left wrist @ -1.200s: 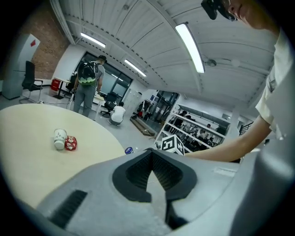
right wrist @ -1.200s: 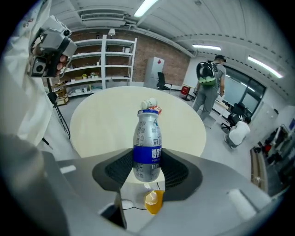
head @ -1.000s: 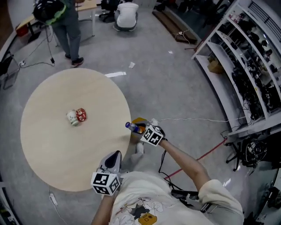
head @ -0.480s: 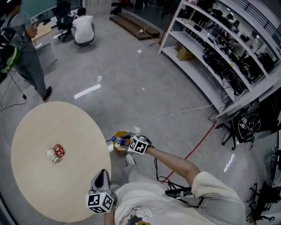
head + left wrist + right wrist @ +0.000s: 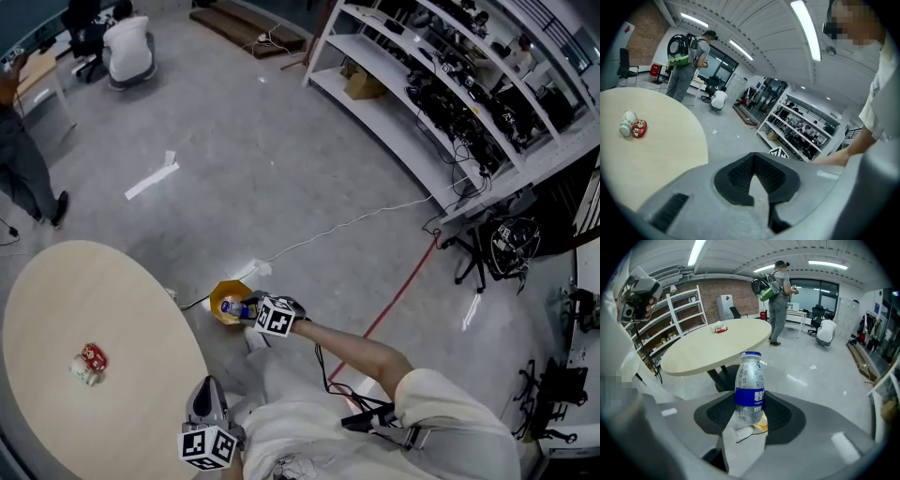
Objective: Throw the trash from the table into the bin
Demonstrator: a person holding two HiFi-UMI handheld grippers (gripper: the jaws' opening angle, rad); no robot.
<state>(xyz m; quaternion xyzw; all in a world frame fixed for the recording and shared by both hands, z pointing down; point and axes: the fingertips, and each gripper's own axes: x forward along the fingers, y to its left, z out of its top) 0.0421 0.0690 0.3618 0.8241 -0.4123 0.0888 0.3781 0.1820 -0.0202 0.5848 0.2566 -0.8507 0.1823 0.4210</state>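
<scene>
Beside the table's (image 5: 56,309) edge, on the grey floor, stood a small yellow bin (image 5: 223,292). From the head view, the right gripper (image 5: 242,307) hung right over the bin's near rim. Its jaws were clamped on a bottle (image 5: 234,307). The right gripper view showed that grip plainly: both dark pads pressed against the lower half of the bottle (image 5: 750,380), which stood upright between them. It was silvery, with a blue band and a blue cap. A sliver of the bin (image 5: 762,424) showed just under the bottle's base.

The left gripper (image 5: 208,384) was held low, close to the person's body and just off the table's rim, well apart from the bin. Seen in its own view, the left gripper (image 5: 753,157) had its jaws drawn together at the tips, with nothing between them, only floor showing behind.

Two more pieces of trash lay on the table, touching each other: a red can (image 5: 94,357) and a white cup (image 5: 85,373). Both sat well apart from either gripper. The left gripper view also caught the can (image 5: 639,128) and the cup (image 5: 627,123) side by side, far out on the tabletop (image 5: 661,150).

White shelves (image 5: 441,103) lined the far right, and a red cable (image 5: 405,289) ran across the floor.
</scene>
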